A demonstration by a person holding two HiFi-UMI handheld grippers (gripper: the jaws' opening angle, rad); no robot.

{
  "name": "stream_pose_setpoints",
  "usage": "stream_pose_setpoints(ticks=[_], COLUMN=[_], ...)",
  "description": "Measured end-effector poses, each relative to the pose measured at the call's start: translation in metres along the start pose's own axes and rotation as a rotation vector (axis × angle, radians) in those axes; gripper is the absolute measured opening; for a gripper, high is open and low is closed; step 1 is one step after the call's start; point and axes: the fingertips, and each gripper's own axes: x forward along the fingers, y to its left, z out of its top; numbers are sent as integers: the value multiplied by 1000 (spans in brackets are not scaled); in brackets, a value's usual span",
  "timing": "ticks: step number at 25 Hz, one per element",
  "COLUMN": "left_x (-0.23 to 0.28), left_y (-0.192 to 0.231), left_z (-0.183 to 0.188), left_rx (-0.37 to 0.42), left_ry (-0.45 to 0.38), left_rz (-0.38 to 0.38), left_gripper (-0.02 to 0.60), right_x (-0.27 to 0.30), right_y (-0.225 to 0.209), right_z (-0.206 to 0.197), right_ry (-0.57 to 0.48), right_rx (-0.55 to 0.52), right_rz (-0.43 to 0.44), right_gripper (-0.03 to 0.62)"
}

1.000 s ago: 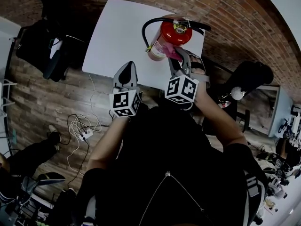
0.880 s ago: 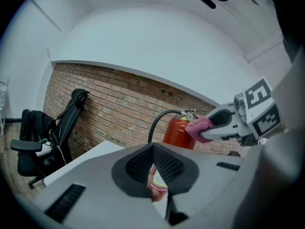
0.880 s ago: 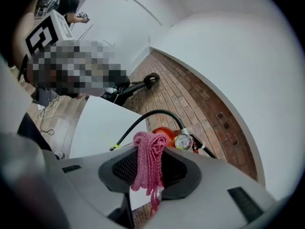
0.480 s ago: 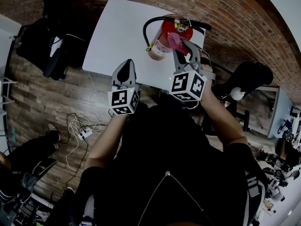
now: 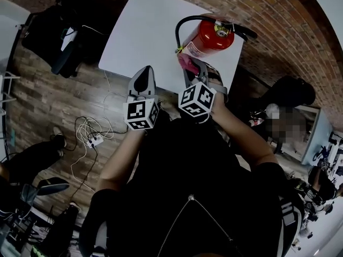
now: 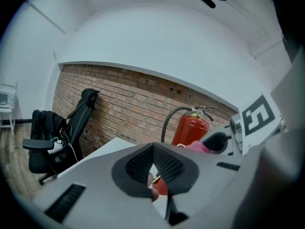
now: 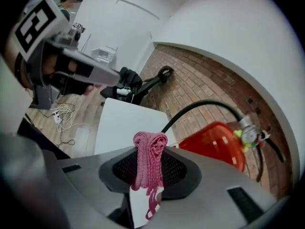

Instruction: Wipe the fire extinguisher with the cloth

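The right gripper (image 7: 148, 170) had its fingers clamped on a folded pink cloth (image 7: 149, 151) that stuck up between them; the red fire extinguisher (image 7: 214, 144) stood on the white worktop (image 7: 121, 123) just beyond the fingertips, rightward. The left gripper (image 6: 152, 171) had its fingers pressed together, holding nothing

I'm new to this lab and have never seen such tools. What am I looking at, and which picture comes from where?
There is no robot here: a person holds a two-jaw tool in each hand. One picture comes from a camera on the person's head, looking down. The other two come from cameras riding on each tool. A red fire extinguisher stands on the white table. The right gripper pinches a pink cloth close to the extinguisher. The left gripper is shut and holds nothing, near the table's edge.
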Motion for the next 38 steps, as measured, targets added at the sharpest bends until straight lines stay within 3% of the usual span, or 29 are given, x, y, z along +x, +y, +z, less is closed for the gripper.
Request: stream_pose_setpoints(ticks=[7, 13, 22, 38], left_x=[-11, -20, -28, -32], left_y=[25, 41, 63, 81], left_z=[-14, -24, -30, -32], left_rx=[-15, -22, -32, -43], left_ry=[26, 47, 63, 64], left_rz=[58, 102, 157, 200], left_gripper=[8, 8, 8, 8], right_x=[67, 127, 199, 234], right_y=[57, 88, 109, 106], right_z=[-39, -67, -100, -109], right_ry=[112, 191, 318, 440], right_rx=[34, 60, 127, 142], right_rz=[89, 107, 55, -15], right_gripper=[120, 120, 120, 118])
